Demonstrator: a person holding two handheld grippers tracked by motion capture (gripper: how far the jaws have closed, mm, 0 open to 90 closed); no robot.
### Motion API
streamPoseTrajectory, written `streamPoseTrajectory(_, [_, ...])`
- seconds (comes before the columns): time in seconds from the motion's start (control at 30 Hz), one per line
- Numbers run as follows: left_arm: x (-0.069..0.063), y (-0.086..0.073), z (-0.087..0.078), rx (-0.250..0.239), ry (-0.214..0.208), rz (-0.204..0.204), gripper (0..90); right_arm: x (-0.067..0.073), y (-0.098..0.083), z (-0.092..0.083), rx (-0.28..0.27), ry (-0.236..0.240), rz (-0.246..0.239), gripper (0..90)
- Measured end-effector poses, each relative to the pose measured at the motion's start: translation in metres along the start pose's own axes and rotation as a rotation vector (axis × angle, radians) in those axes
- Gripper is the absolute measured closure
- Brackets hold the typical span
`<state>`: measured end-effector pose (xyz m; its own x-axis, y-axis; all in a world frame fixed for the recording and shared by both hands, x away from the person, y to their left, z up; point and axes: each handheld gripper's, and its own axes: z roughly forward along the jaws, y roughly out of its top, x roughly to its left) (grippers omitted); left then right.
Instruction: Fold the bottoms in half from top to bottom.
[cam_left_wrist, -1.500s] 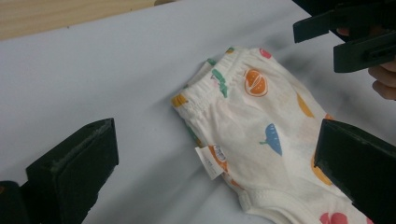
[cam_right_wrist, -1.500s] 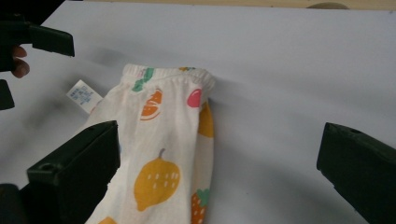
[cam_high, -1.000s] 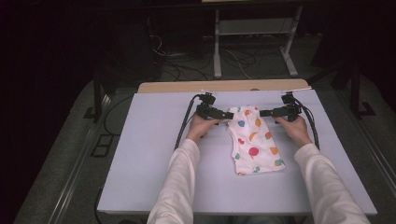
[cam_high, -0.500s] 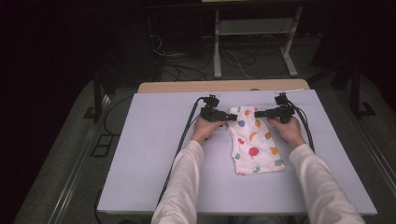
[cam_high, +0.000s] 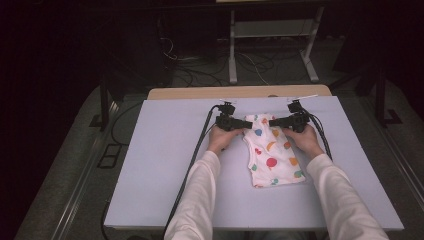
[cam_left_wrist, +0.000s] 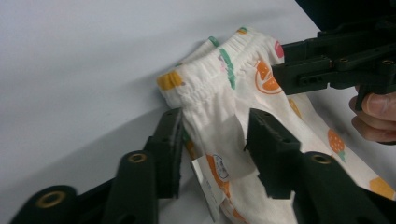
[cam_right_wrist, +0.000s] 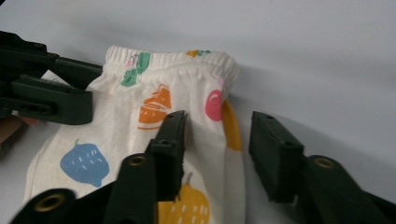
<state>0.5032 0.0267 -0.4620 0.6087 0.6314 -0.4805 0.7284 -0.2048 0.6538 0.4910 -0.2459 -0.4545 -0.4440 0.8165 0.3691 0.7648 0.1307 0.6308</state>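
Shorts lie folded; your left gripper and right gripper, closing at twelve o'clock, straddle the waistband corners, nothing lifted yet.

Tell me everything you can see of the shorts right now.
The shorts are small, white, soft-looking cloth printed with coloured fruit. They lie flat on the table, elastic gathered waistband at the far end. A label shows at their left edge. The left gripper and right gripper each straddle a side edge below the waistband; their jaws have just been closing, cloth between them, but I can't tell whether the pads press yet.
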Motion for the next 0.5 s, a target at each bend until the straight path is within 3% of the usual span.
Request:
streamPoseTrajectory(0.2, [0.0, 0.001, 0.003, -0.005, 0.008, -0.013, 73.1, 0.003, 0.001, 0.004, 0.016, 0.003, -0.016, 75.3])
streamPoseTrajectory(0.33, [-0.002, 0.001, 0.004, -0.01, 0.01, 0.004, 76.9, 0.002, 0.0, 0.001, 0.001, 0.009, -0.017, 83.7])
streamPoseTrajectory(0.5, [-0.002, 0.0, 0.004, -0.013, -0.003, 0.002, 84.3, -0.003, 0.002, -0.009, -0.025, 0.042, -0.007, 86.0])
